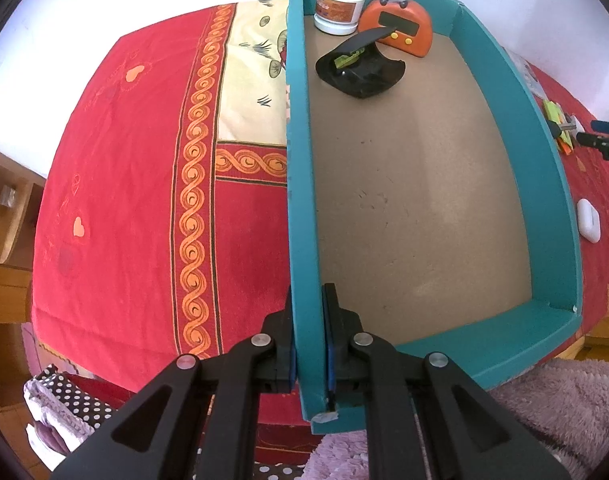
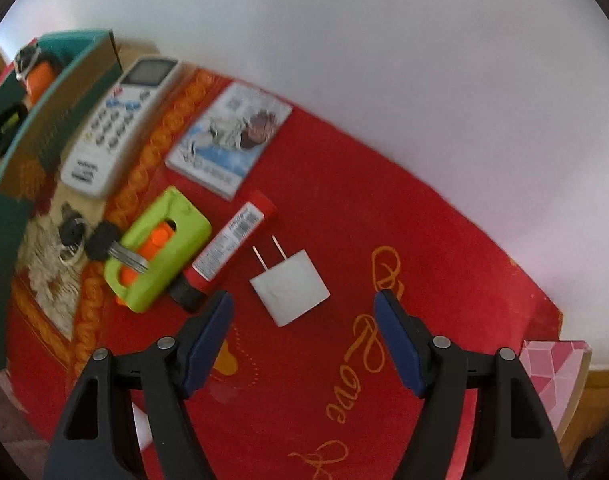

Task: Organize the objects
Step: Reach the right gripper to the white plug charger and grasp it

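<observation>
**Right hand-held gripper poised over the white plug; left one pins the box wall**

Nearest the right wrist camera, the right hand-held gripper [image 2: 303,322] stands released, its blue pads wide apart and nothing between them. Just beyond the gap and a little toward the left pad lies the white plug adapter [image 2: 290,293], flat on the red cloth [image 2: 424,248], its two prongs pointing away from the hand-held gripper and slightly left. Its body sits skewed to the line between the pads, so a clean pinch across its flat sides would likely want a small turn of the wrist and a short forward reach. The right hand is plainly the nearer one for this item.

Just left of the plug lies a red tube [image 2: 228,248], running diagonally, its black cap close to the left pad. Beside it is a green stapler [image 2: 160,250] with a bunch of keys [image 2: 100,246] resting against it. Farther off lie a white remote [image 2: 118,128] and a small printed packet [image 2: 230,138].

On the other side, the left hand-held gripper [image 1: 309,340] is clenched on the near left wall of the teal box [image 1: 300,168], one pad inside, one outside. At the box's far end sit a black case [image 1: 360,70], a white jar [image 1: 338,8] and an orange clock [image 1: 400,26] topped with a cartoon figure.
</observation>
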A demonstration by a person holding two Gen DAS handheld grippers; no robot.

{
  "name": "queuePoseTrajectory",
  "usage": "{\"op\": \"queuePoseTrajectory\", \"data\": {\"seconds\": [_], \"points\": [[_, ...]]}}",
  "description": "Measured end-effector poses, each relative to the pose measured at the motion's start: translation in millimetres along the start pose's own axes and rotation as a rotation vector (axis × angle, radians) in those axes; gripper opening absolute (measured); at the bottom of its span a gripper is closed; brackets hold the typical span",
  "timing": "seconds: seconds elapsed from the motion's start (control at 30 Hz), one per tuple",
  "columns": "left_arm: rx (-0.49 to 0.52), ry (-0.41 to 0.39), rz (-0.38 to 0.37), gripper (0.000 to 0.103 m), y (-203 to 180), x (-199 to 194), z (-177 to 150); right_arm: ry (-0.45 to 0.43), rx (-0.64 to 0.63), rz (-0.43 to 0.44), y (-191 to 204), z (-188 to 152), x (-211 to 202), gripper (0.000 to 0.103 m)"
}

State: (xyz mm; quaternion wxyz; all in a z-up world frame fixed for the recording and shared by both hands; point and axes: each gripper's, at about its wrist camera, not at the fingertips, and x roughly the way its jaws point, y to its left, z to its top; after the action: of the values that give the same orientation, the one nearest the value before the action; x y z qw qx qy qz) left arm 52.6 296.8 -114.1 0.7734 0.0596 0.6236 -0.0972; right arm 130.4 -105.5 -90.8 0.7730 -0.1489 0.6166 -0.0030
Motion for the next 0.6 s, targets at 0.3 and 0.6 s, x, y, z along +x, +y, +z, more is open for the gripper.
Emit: {"op": "queuePoseTrajectory", "data": {"seconds": [0.3, 0.6], "points": [[-0.01, 0.01, 0.005, 0.008, 5.2, 1.0, 3.5, 0.02, -0.007, 0.073, -17.1, 11.1, 17.2, 0.065], [-0.014, 0.01, 0.003, 0.008, 6.9, 2.3, 3.9, 0.006, 0.157, 0.193, -44.4, 1.1, 24.2, 0.046]]}}
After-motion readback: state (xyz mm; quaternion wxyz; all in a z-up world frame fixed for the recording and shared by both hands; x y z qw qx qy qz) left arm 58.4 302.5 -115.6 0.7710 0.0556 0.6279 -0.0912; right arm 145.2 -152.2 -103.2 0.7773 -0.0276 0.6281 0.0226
